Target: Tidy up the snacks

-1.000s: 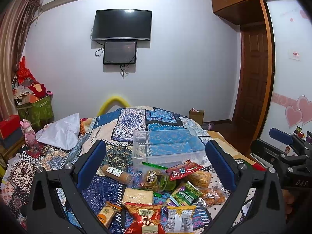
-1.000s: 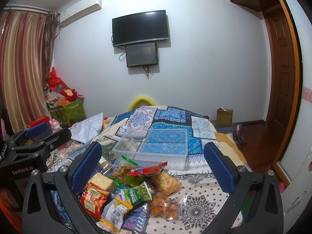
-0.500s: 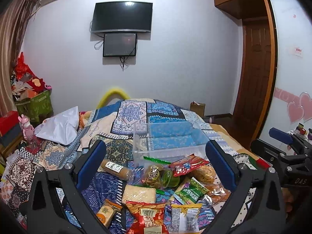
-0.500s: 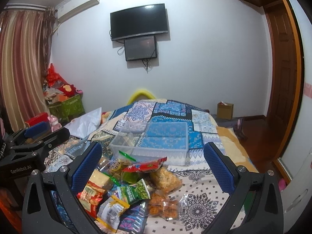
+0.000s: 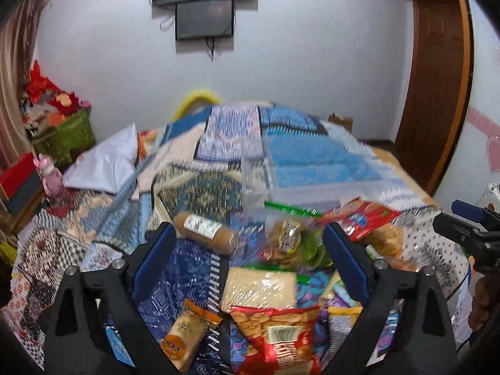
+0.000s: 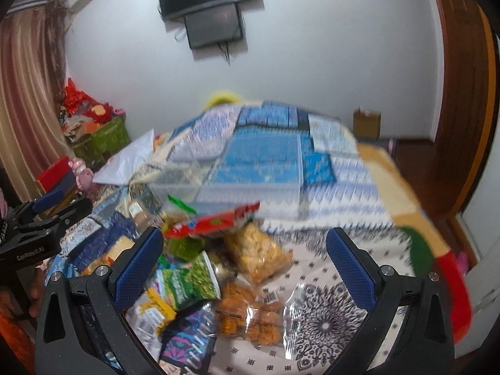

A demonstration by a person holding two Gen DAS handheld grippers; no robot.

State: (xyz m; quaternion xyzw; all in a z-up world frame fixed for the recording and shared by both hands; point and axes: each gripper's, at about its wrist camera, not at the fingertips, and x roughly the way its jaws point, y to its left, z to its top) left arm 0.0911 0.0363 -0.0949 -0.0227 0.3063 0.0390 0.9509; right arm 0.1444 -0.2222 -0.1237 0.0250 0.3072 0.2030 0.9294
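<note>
Left wrist view: the left gripper point(image 5: 247, 261) is held wide apart over the snack pile, nothing between its jaws. A pale cracker pack point(image 5: 258, 287) lies directly ahead between the fingers, its long axis across them, with a red bag point(image 5: 281, 337) nearer the camera and a brown roll point(image 5: 204, 232) beyond. The clear bin point(image 5: 300, 184) sits farther ahead on the bedspread point(image 5: 218, 137). Label writing is too blurred to be read.

Right wrist view: the right gripper point(image 6: 243, 267) is likewise spread and empty. A green bag point(image 6: 190, 281) lies toward its left finger, an orange snack bag point(image 6: 259, 254) just beyond. "GenRobot.AI" is legible on the left gripper's body. Either hand seems equally near.
</note>
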